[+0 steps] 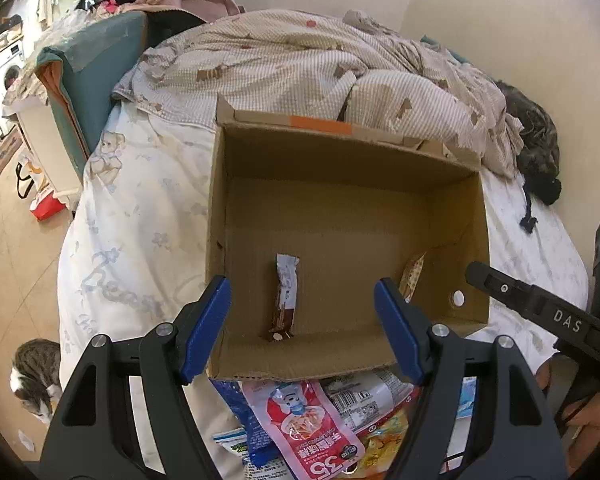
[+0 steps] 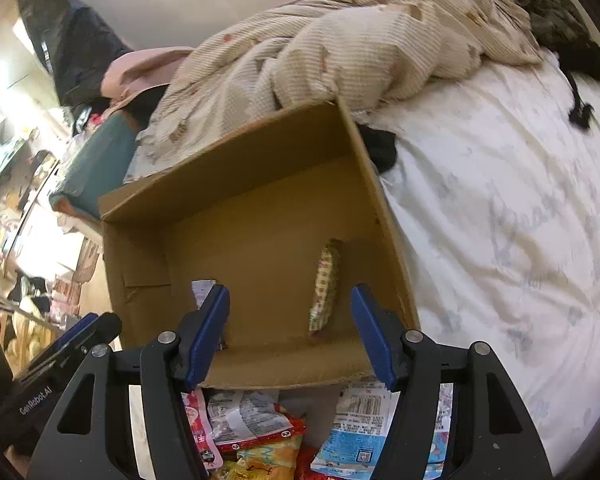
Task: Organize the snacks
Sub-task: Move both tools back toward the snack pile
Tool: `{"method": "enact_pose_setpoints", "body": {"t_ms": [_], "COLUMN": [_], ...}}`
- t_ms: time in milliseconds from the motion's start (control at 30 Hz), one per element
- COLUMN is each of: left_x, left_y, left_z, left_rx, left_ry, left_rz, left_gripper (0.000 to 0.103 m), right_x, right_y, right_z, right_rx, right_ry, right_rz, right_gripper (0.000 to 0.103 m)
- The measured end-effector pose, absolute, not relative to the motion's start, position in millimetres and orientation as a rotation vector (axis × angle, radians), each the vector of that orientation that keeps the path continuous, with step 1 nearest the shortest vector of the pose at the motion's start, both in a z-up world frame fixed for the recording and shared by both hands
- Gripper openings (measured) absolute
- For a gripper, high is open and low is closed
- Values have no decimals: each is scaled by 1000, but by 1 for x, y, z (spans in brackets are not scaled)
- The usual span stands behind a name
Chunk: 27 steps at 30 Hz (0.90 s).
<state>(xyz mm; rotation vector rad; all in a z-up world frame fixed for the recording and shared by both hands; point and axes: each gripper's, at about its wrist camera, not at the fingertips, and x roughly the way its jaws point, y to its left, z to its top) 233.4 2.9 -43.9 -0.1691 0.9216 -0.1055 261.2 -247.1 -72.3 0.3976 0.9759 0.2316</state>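
Note:
An open cardboard box [image 1: 340, 216] lies on the bed. Inside it are a brown and white snack bar [image 1: 285, 296] and a patterned snack pack [image 1: 412, 280] leaning at the right wall. The pack shows in the right wrist view [image 2: 325, 290], in the same box [image 2: 260, 220]. My left gripper [image 1: 303, 328] is open and empty above the box's near edge. My right gripper [image 2: 290, 334] is open and empty there too. A pile of snack packets [image 1: 312, 424] lies on the bed before the box; it also shows in the right wrist view [image 2: 260, 424].
A rumpled beige duvet [image 1: 320, 68] lies behind the box. A dark cat [image 1: 536, 148] lies at the far right of the bed. A tabby cat [image 1: 36, 376] stands on the floor to the left. A teal cushion [image 1: 88, 80] leans at the bed's left.

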Motion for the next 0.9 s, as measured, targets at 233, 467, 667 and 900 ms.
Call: {"method": "enact_pose_setpoints", "body": {"t_ms": [233,467,667,900], "left_x": [217,198,175,150], "left_y": [7,13,21,24], "left_z": [-23,-11,-4,-1], "left_rx": [-138,-112,-122,-92], "left_ry": [824,800,754,740], "left_rz": [-75,-54,-48,-40], "left_gripper": [91,91,91,91], "right_x": [242,222,200,176], "right_y": [-240,-241,-248,-257], "right_z": [-45,-28,-17,-19], "right_rx": [339,320,297,326], "right_ry": [812,806,781,810], "right_rz": [281,290,247,217], "right_gripper": [89,95,95,95]}}
